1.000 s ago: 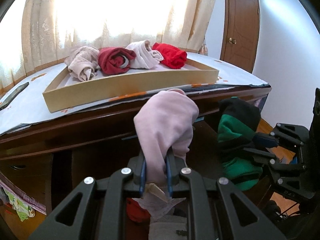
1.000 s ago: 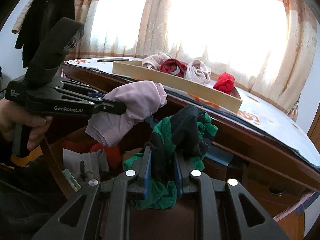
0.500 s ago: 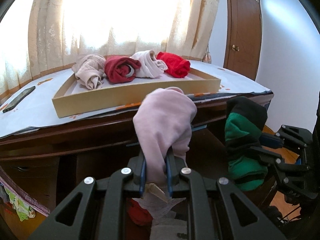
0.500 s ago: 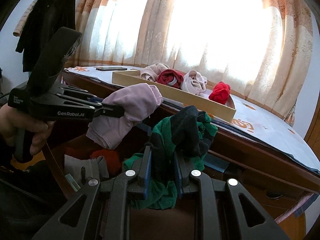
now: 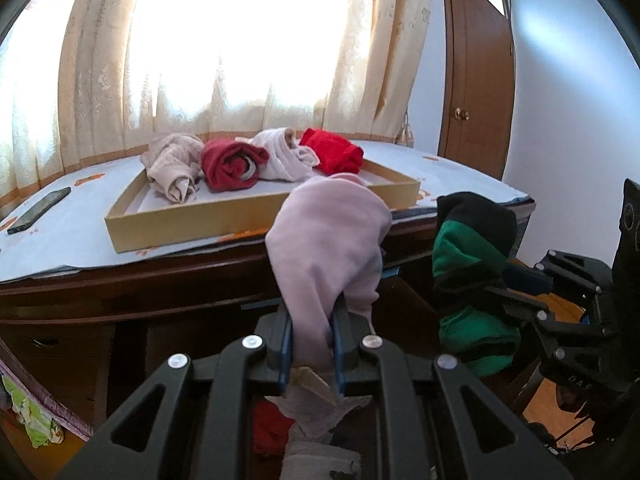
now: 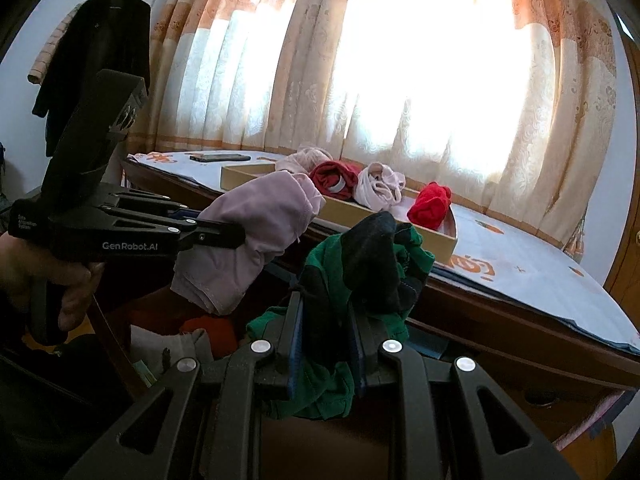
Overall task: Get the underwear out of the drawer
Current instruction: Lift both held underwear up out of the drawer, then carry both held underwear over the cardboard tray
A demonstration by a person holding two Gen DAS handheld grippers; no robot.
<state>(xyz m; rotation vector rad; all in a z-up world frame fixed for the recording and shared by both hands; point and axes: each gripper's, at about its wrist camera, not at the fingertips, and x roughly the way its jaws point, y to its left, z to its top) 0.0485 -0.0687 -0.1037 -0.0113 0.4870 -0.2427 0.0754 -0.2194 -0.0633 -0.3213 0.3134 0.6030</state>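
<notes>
My left gripper [image 5: 311, 320] is shut on pale pink underwear [image 5: 328, 236], held up in front of the desk edge; both also show in the right wrist view, the gripper [image 6: 236, 236] and the underwear [image 6: 256, 236]. My right gripper [image 6: 326, 320] is shut on green and black underwear [image 6: 368, 264], seen at the right of the left wrist view [image 5: 472, 256]. Below, the open drawer holds more clothes, a red piece [image 5: 272, 424] and a grey piece [image 6: 176, 348].
A shallow cardboard tray [image 5: 248, 220] on the desk holds several rolled pieces: beige [image 5: 176, 164], dark red [image 5: 232, 164], pale [image 5: 280, 152], bright red [image 5: 334, 156]. A phone [image 5: 40, 210] lies at the left. Curtains behind, a door [image 5: 476, 80] at the right.
Both grippers have risen with their underwear, so the desk top and tray sit lower in view and the tray's inside shows more.
</notes>
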